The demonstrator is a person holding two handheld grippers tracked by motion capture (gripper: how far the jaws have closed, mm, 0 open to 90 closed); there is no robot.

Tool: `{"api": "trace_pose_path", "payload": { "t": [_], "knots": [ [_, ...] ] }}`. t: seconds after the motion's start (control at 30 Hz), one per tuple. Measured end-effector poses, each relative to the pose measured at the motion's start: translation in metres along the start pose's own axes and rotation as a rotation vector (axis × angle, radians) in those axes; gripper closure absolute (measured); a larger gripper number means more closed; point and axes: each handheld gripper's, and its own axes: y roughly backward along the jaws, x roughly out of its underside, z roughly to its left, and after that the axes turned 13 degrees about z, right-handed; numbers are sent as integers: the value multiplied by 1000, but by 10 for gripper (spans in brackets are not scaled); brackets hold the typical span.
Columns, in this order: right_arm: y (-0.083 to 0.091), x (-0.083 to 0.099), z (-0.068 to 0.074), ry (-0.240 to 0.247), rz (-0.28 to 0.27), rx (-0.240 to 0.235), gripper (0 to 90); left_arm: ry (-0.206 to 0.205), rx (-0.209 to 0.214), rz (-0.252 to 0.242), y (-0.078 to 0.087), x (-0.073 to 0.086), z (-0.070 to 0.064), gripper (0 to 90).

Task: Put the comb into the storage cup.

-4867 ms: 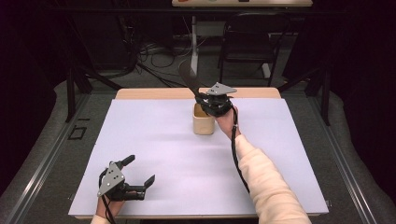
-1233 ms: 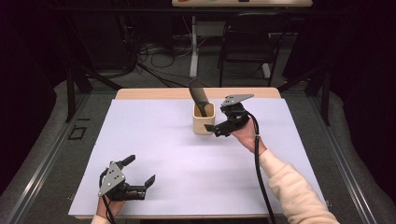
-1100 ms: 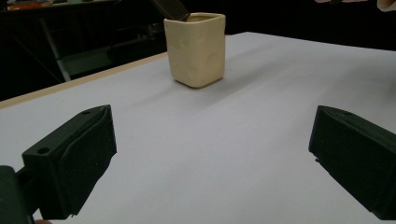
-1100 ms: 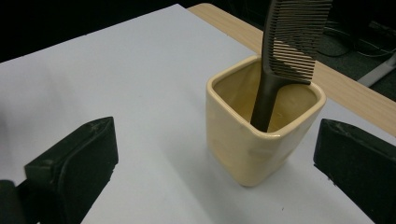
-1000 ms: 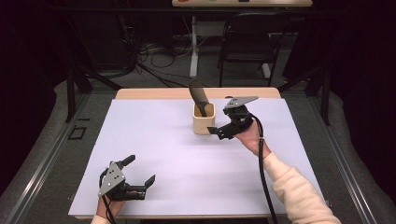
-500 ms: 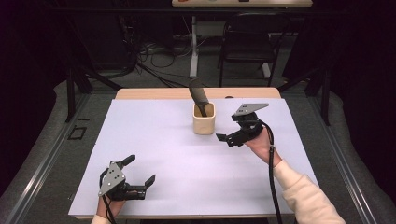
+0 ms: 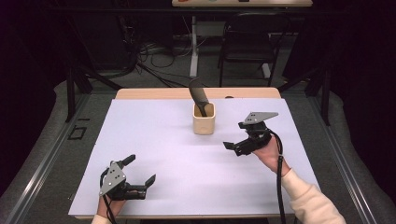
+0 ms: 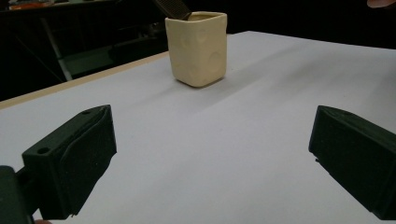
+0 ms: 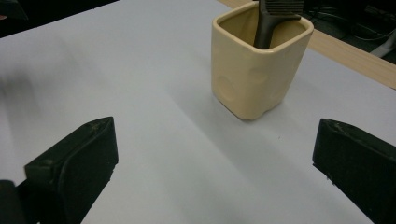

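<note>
So the right gripper (image 7: 235,140) was up at the cream square ceramic cup (image 7: 204,118) holding the black plastic spatula (image 7: 198,95), and it's since let go and pulled back toward the person, out to the cup's right, fingers spread wide with nothing in them.

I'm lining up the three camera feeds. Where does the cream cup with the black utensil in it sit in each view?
High view: the cream cup stands upper centre on the white table cover.
Left gripper view: top centre, far beyond the open jaws.
Right gripper view: upper right of centre, close ahead of the open jaws.
Shared landmark: the black utensil leaning out of the cup.
</note>
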Motion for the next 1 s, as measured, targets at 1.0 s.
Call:
{"api": "trace_pose_path", "payload": {
  "t": [1.0],
  "knots": [
    [2, 71, 14, -22, -11, 42, 0, -5, -3, -3, 2, 0, 0, 8]
  ]
}}
